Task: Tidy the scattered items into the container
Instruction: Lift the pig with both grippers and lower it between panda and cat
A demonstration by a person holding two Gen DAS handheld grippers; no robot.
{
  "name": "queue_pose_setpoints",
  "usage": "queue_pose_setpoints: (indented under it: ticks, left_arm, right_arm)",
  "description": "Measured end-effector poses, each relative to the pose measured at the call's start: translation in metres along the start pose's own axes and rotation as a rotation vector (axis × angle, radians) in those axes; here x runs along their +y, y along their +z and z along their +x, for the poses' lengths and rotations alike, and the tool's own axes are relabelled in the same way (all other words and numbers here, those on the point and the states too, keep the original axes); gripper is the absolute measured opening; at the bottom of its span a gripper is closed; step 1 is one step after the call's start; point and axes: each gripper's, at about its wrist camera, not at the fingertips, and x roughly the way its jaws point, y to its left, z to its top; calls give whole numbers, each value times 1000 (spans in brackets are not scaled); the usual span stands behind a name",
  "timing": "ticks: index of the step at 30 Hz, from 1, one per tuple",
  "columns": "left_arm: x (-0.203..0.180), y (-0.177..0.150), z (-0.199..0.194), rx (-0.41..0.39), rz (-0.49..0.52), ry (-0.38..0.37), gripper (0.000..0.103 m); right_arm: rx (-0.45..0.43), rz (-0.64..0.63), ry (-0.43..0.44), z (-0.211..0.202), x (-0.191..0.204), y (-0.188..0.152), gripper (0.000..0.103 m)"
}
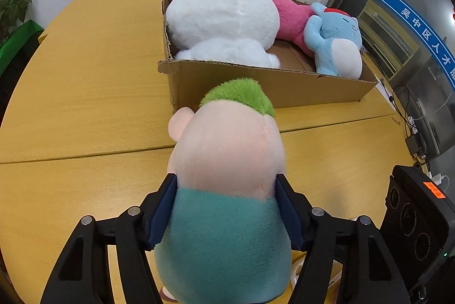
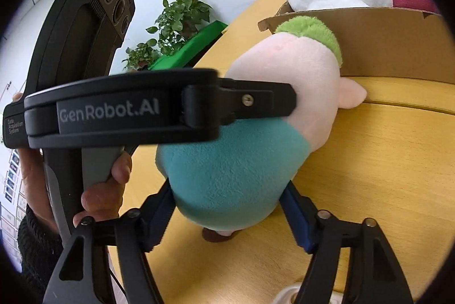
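Office corner: white wall, potted plant [image 2: 182,16], wooden table [image 1: 85,82]. A doll [image 1: 227,190] with green hair, pink head and teal body is held above the table, its head just short of the near wall of the box [image 1: 270,85], which stands toward the table's far edge. Both tongs grip the doll: the left gripper [image 1: 226,181] pinches it at the neck, the right gripper [image 2: 227,190] clamps the teal body lower down. Inside the box lie a white plush [image 1: 224,16], a pink plush [image 1: 290,16] and a blue plush [image 1: 335,48]; free floor appears only at the near middle. Likely risks: the head catching the box rim if not lifted higher, or the doll resting on the white plush and rolling out.
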Motion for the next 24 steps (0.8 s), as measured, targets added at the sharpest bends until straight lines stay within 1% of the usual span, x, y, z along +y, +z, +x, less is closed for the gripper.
queue_pose_setpoints:
  ticks: [1,4,6,8,11,14,17,19,20,22,23,24]
  left_arm:
    - [-3,0,-2,-4,-7,-12,69]
    - [-19,2,-13,-44,-9,-51,68]
    - [-37,9,-27,-93,0,-80,68]
    - [-56,20,-42,-146,13,-109,68]
    - [-86,48,-61,-229,43,-134,68]
    - [-110,91,-68,-314,58,-173,68]
    - [-122,139,-51,-346,53,-198,68]
    - [-123,171,-28,-349,26,-214,68]
    - [-124,183,-17,-338,8,-217,68]
    - [-124,207,16,-298,-27,-216,68]
    - [-124,214,33,-269,-43,-206,68]
    - [-125,217,48,-243,-53,-189,68]
  right_arm:
    - [-5,-10,2,-4,0,-1,65]
    - [-35,-81,-39,-23,1,-5,64]
    - [-65,-113,-46,-43,1,-3,64]
    - [-104,-177,-72,-69,4,4,64]
    - [-137,-253,-96,-108,2,25,64]
    - [-154,-357,-147,-145,-4,63,64]
    - [-131,-429,-202,-167,-22,108,65]
    - [-119,-454,-224,-173,-43,137,66]
    - [-114,-463,-231,-170,-51,147,66]
    - [-99,-462,-232,-164,-79,166,66]
    - [-92,-446,-223,-163,-95,172,67]
    - [-80,-423,-215,-156,-107,166,67]
